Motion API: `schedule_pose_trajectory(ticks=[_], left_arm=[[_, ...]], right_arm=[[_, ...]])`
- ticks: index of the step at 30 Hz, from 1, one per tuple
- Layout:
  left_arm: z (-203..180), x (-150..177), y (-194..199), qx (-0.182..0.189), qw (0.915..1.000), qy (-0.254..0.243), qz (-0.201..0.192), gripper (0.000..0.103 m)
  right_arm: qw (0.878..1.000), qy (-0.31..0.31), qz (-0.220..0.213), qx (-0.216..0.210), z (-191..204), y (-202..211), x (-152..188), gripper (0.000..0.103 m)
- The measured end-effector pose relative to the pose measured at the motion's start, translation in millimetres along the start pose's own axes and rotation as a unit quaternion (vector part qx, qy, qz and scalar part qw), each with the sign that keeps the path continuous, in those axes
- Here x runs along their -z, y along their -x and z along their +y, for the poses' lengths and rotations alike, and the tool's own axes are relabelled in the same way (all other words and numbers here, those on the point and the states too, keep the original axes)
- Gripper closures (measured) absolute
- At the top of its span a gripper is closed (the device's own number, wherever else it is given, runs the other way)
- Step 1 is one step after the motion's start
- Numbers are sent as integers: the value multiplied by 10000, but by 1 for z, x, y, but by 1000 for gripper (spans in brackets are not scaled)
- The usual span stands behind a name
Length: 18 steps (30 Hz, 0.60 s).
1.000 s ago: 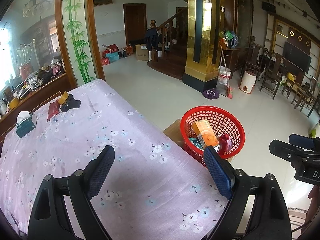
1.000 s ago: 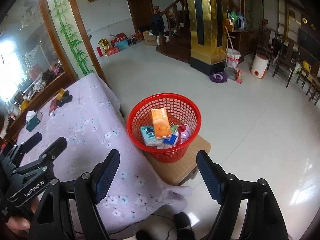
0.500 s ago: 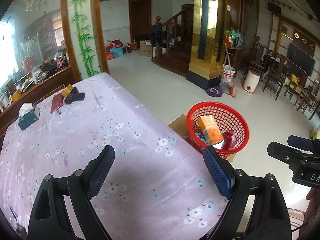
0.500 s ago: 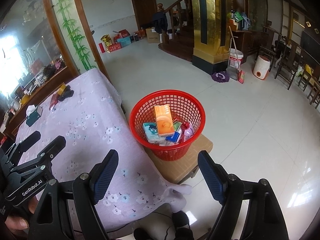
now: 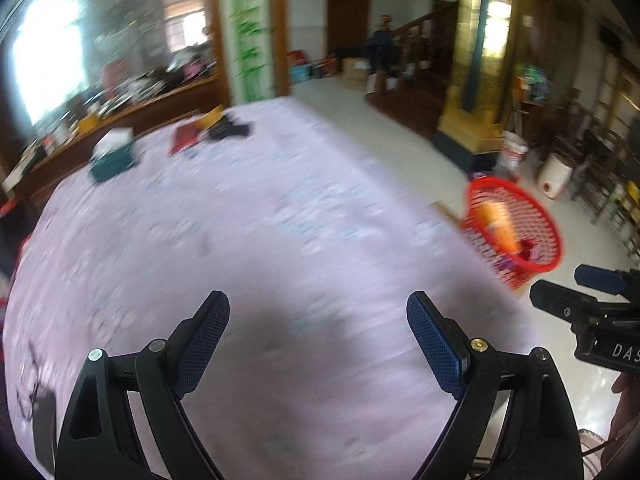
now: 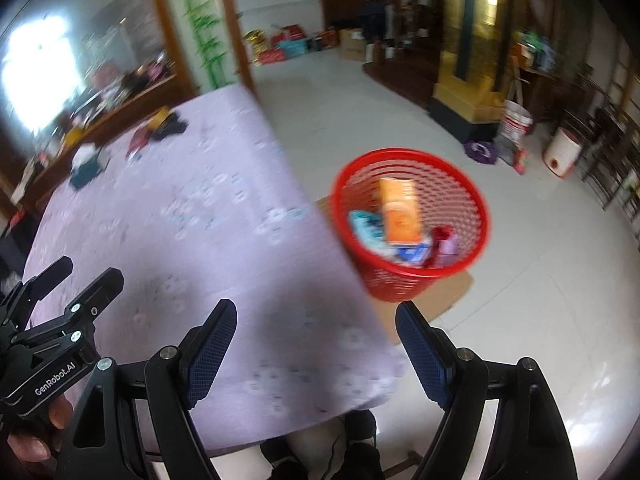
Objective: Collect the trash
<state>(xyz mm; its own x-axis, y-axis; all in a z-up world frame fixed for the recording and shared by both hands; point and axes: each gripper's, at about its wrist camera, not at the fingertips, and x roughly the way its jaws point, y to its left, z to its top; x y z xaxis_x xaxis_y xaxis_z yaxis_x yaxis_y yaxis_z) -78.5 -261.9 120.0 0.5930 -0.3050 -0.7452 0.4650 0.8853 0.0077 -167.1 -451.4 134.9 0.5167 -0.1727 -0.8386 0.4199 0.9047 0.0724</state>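
Both views are blurred by motion. A red mesh basket (image 6: 412, 224) stands on a cardboard box (image 6: 448, 292) beside the table and holds an orange carton (image 6: 400, 210) and other wrappers; the left wrist view shows the basket (image 5: 516, 228) at the right. My left gripper (image 5: 318, 316) is open over the lilac flowered tablecloth (image 5: 248, 240), nothing between its fingers. My right gripper (image 6: 316, 324) is open above the table's near corner, empty. At the far end of the table lie a red packet (image 5: 182, 138), a black item (image 5: 232, 130) with a yellow piece and a teal tissue box (image 5: 112, 156).
The table (image 6: 180, 216) ends just left of the basket. A wooden sideboard (image 5: 120, 100) with clutter lines the far left. Pale tiled floor (image 6: 540, 280) lies to the right, with a gold pillar (image 5: 476, 80), stairs and chairs beyond. A person's hand (image 6: 36, 432) grips the left tool.
Both grippers swung left and down towards the table, so the basket slid right in both views and the far-end items came nearer the centre. Both stayed open and empty.
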Motion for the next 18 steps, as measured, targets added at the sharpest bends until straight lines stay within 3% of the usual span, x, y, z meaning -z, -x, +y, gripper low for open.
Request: schedule_pose_trajectory(ticks=[5, 12, 18], left_arm=[[77, 35, -6, -660, 9951, 653, 324, 14], [186, 88, -17, -1777, 9725, 1347, 676, 14], [242, 107, -34, -1791, 9660, 1689, 789, 14]], right_arm=[[9974, 604, 215, -321, 66, -36, 2, 18], [9849, 1461, 462, -812, 176, -90, 12, 18], [9828, 1570, 440, -862, 242, -134, 16, 17]])
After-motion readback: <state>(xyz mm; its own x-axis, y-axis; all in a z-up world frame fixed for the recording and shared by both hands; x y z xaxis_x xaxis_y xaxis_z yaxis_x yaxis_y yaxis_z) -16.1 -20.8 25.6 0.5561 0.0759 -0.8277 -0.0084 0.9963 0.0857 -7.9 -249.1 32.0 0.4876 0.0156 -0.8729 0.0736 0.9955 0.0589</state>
